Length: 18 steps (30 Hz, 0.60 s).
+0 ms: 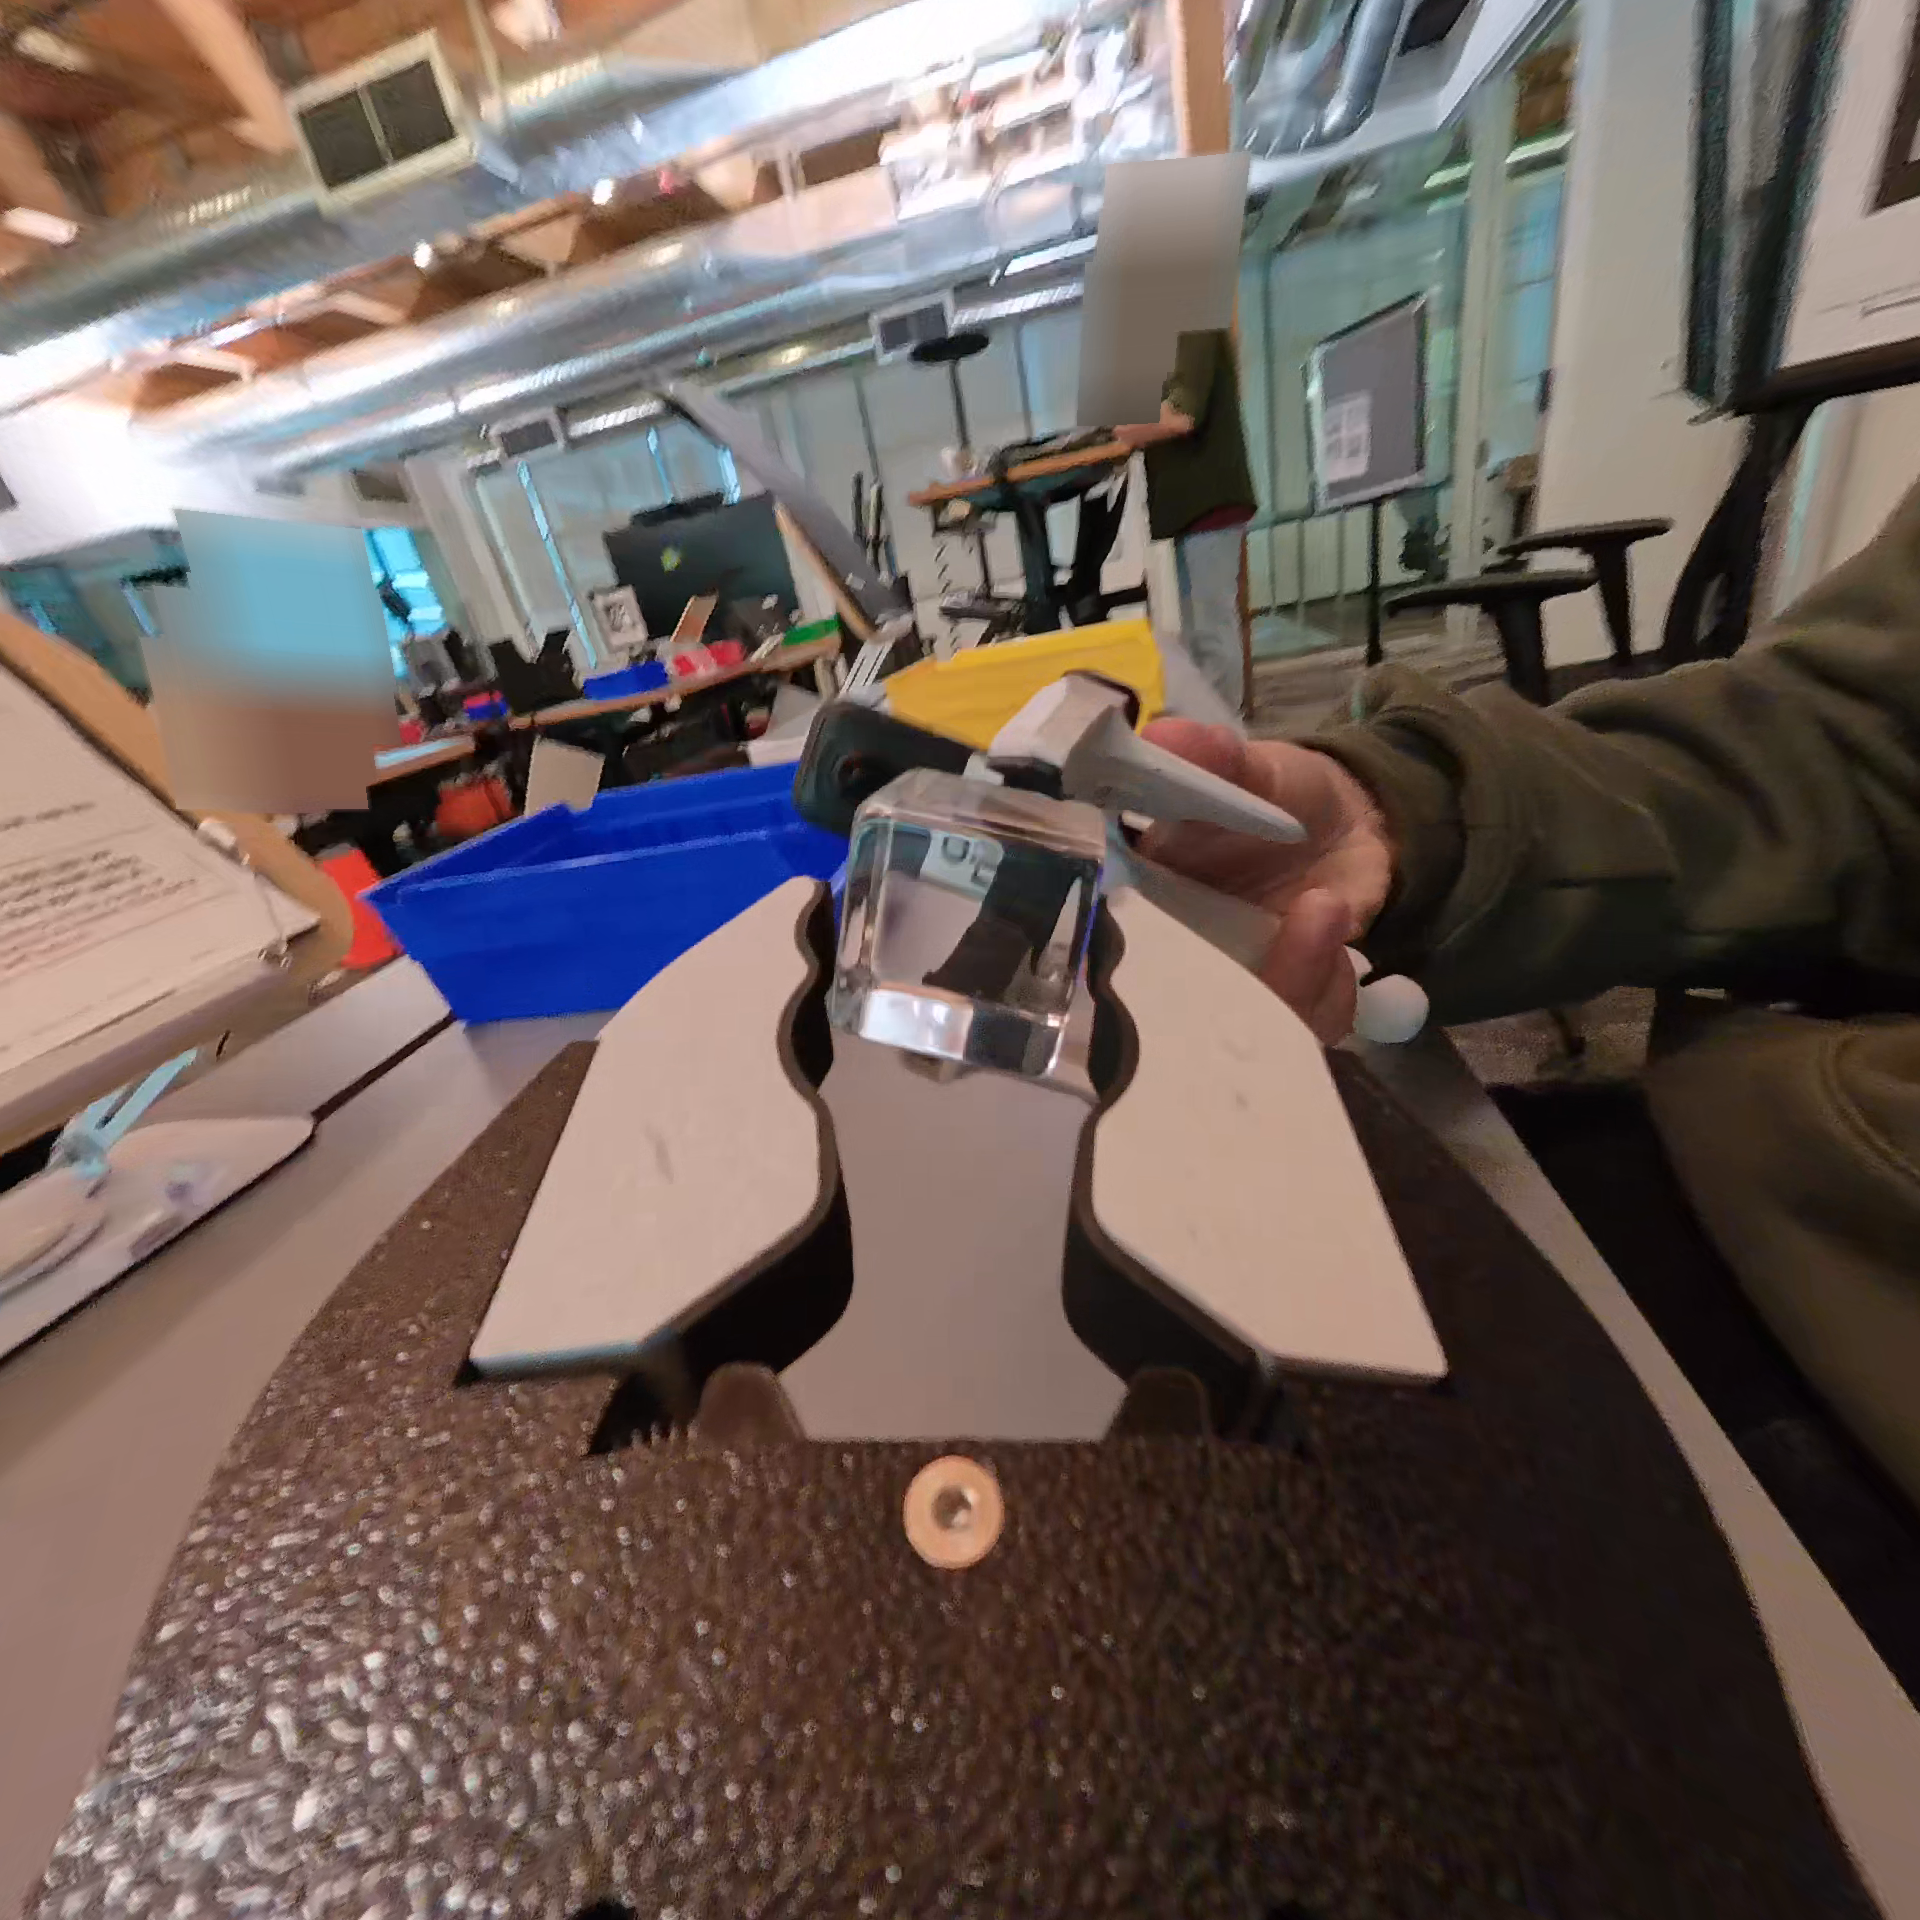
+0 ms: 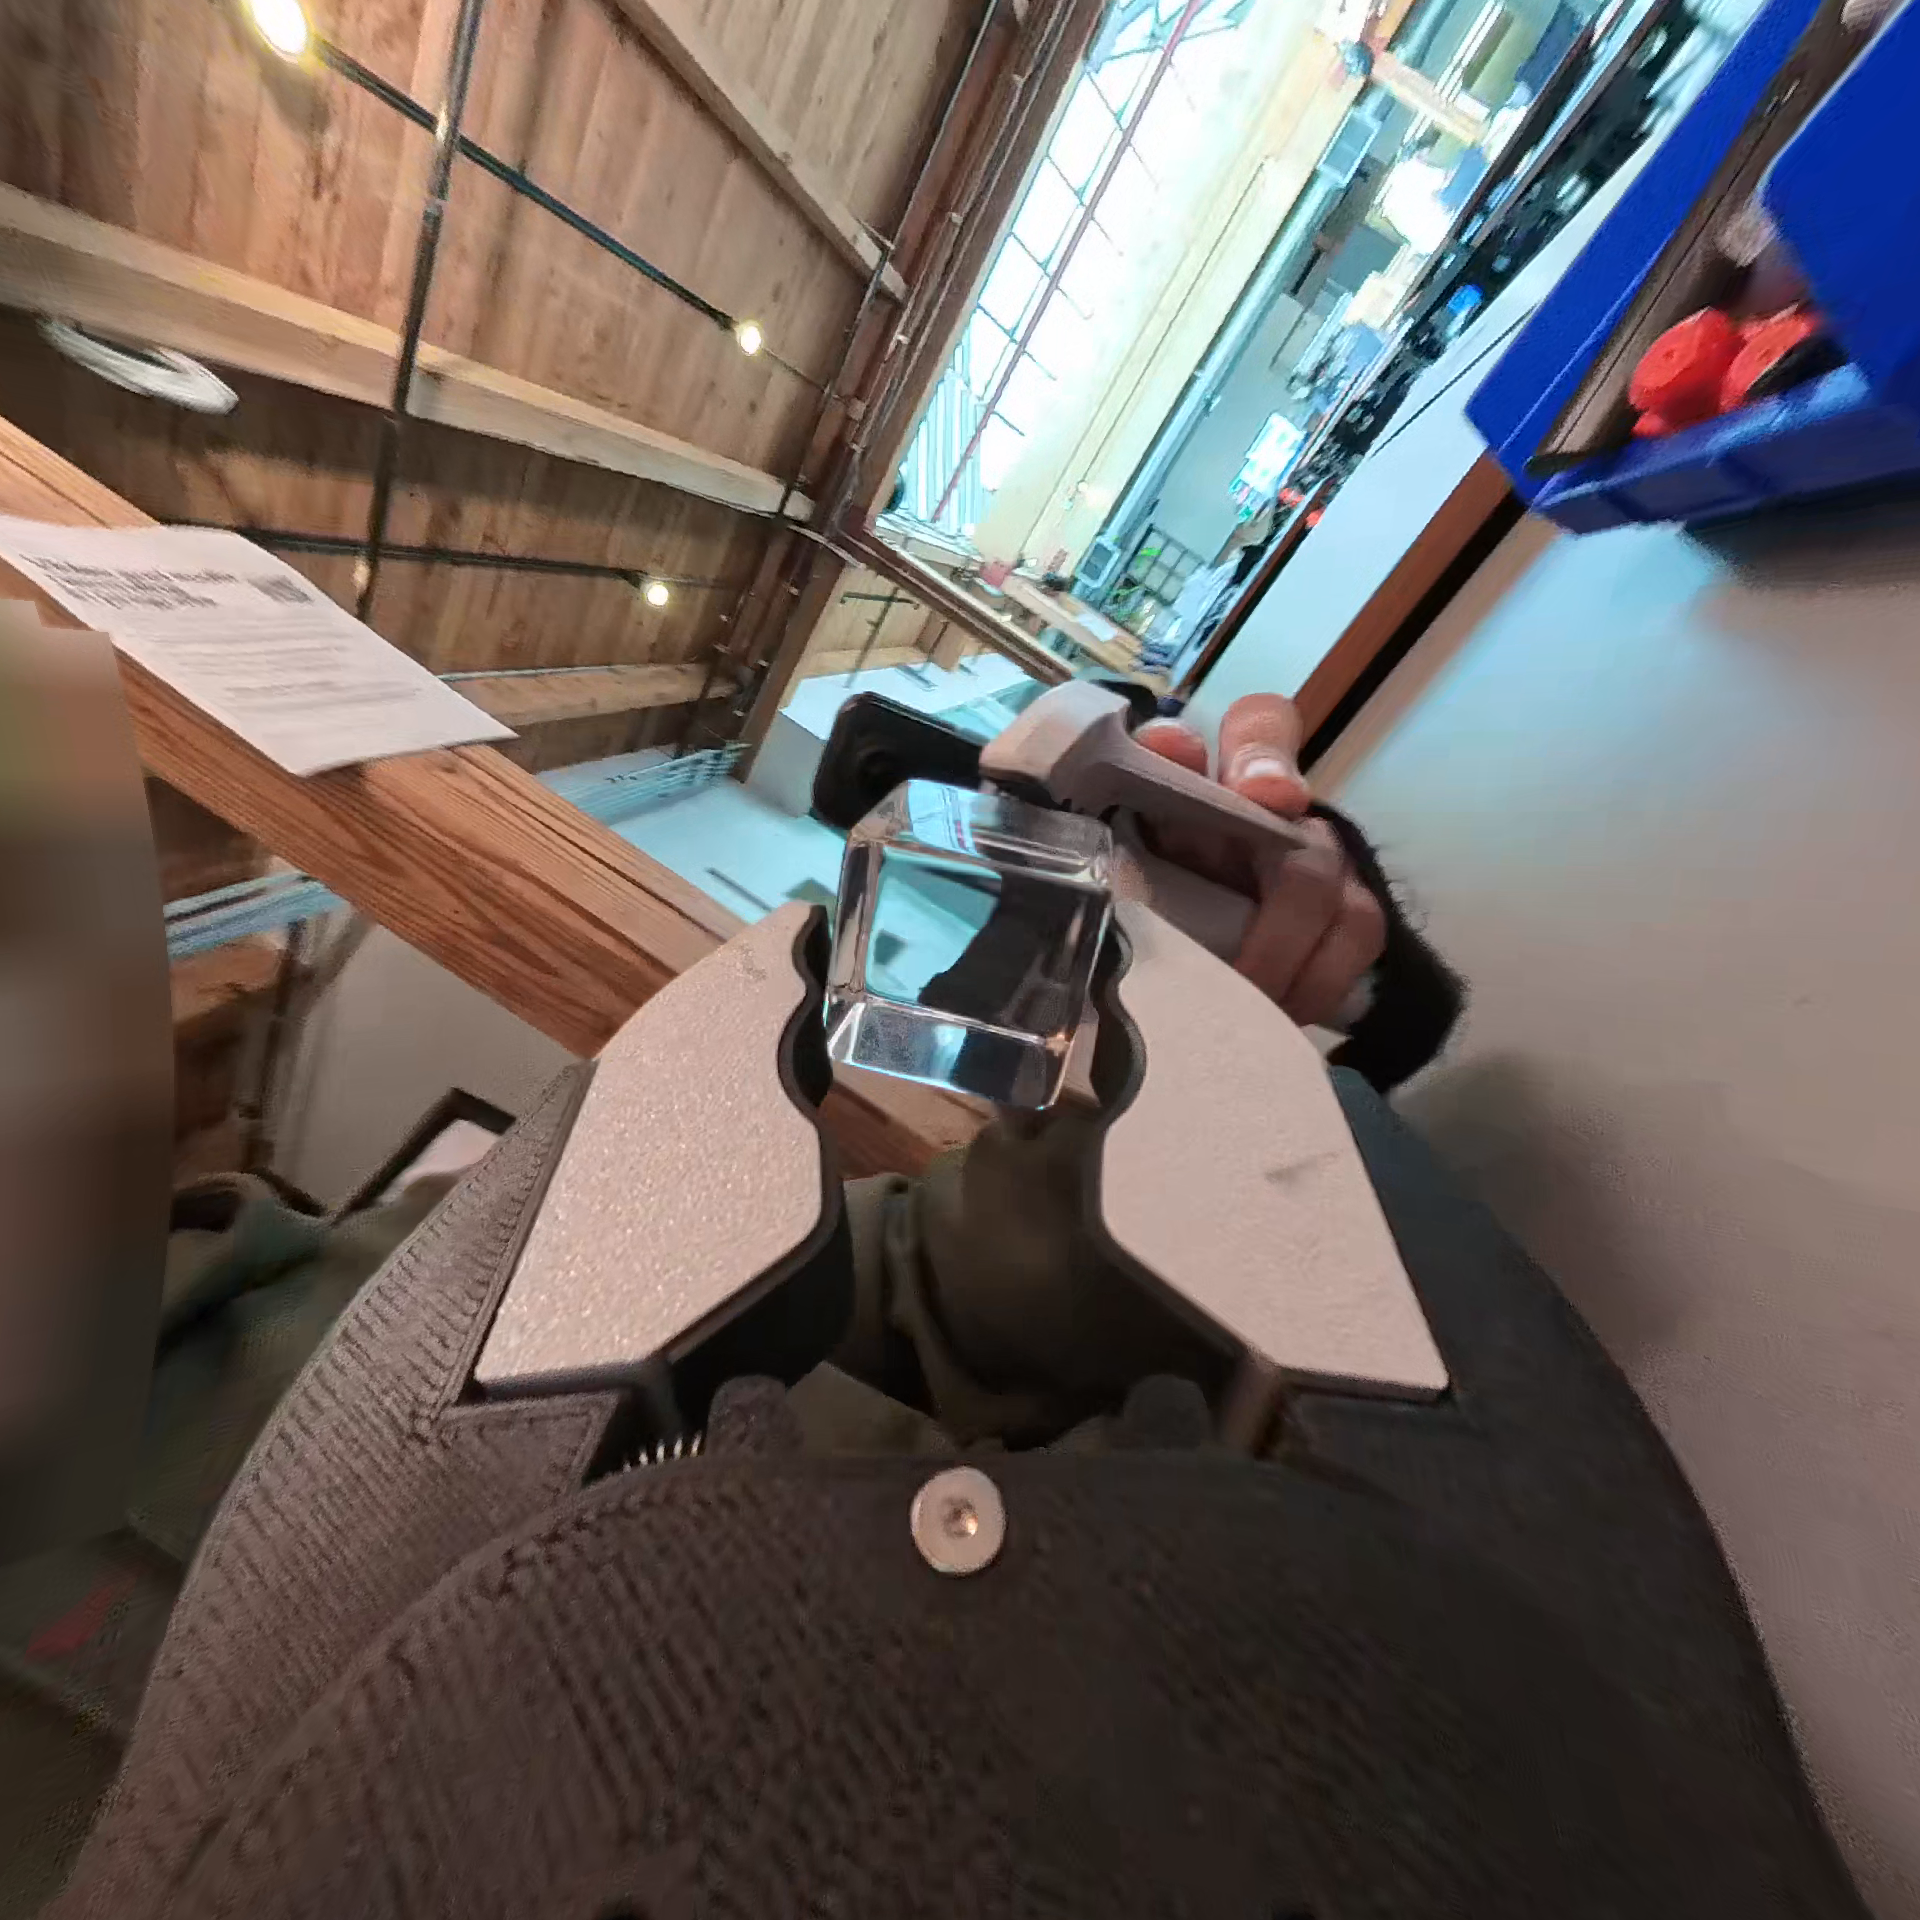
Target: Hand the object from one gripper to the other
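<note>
Mid-handover, as I read it. The clear cube (image 1: 966, 925) sits right at the tips of my left claw (image 1: 961, 966), squeezed between the two fingers, up off the table (image 1: 156, 1507). Same cube (image 2: 971, 945) shows in the right wrist view, between the tips of my right claw (image 2: 966, 977) too. Both claws look closed on it at once, each from its own side. I can't confirm actual pad contact on every face, since the cube is transparent and its edges smear into reflections.

Key relation: the cube is dead ahead of each claw, at the fingertips and not deep in the throat. The two claws seem to meet roughly nose to nose, the right one rolled well over relative to the left going by its tilted background. The cube has no long axis to speak of, so grip direction doesn't matter much. What matters is that the two pairs of fingers are on different faces and don't collide.

In the left view I see the other gripper's handle and the hand (image 1: 1278, 862) holding it just behind the cube; the right view shows the matching hand (image 2: 1278, 883).

Neither claw is nearer; both are on it. Next step, my guess: one claw lets go and backs straight off. Risk: smooth clear block, tip-only hold, could slip or twist on release.

Blue bin (image 1: 623, 904) is on the table behind, well apart.
</note>
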Each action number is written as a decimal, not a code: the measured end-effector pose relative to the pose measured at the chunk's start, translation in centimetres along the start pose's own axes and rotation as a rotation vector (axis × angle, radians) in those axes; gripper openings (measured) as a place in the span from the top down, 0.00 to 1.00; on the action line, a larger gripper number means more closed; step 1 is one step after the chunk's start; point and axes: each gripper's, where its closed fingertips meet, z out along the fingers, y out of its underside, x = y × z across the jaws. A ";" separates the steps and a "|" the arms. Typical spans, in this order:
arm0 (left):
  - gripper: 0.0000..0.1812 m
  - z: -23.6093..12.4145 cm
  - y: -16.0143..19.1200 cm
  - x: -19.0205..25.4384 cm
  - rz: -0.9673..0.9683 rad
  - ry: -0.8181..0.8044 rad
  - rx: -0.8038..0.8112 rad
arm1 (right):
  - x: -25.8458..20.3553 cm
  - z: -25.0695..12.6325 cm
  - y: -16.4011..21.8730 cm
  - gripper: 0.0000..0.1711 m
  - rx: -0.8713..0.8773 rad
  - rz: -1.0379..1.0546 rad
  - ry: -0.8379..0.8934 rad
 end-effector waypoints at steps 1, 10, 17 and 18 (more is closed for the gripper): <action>0.73 0.0 0.4 -0.4 -0.010 -0.025 -0.039 | 0.4 -0.2 -0.3 0.72 0.007 -0.057 0.039; 0.62 -0.3 2.7 -3.0 -0.498 -0.227 -0.355 | 6.2 -4.8 -2.9 0.72 -0.379 -1.183 0.912; 0.61 0.7 4.4 -1.1 -0.611 -0.185 -0.486 | 5.2 -6.2 -2.1 0.72 -1.016 -1.927 1.079; 0.62 1.1 4.4 -0.9 -0.608 -0.180 -0.474 | 5.0 -6.1 -2.0 0.72 -1.061 -1.986 1.096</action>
